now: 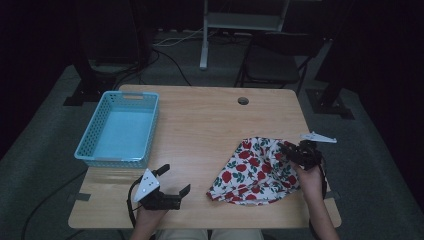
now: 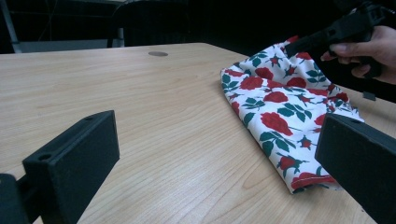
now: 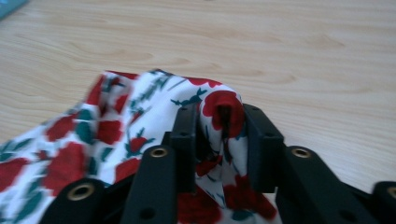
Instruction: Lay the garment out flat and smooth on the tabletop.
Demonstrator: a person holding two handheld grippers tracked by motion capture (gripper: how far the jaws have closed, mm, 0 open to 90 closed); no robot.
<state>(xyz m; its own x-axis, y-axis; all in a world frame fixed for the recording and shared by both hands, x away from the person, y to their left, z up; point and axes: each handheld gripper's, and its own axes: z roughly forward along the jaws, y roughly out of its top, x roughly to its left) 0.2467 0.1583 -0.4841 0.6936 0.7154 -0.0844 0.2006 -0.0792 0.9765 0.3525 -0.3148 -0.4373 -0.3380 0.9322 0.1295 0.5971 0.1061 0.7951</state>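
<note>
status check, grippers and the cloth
Left gripper open, off the cloth. Right gripper has a fold of rose cloth between its jaws. Basket far left, nothing in the way.

Table (image 1: 210,120) was pale wood-grain laminate, smooth with a faint sheen. Cloth (image 1: 255,172) was thin woven fabric, matt, printed with red roses and green leaves on white, softly creased. Basket (image 1: 120,129) was light-blue perforated plastic, slightly glossy. Gripper jaws were matt black plastic, with brass-coloured metal eyelets.

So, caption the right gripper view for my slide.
Black jaws bracket a raised fold of rose-print cloth over the wooden table.
</note>
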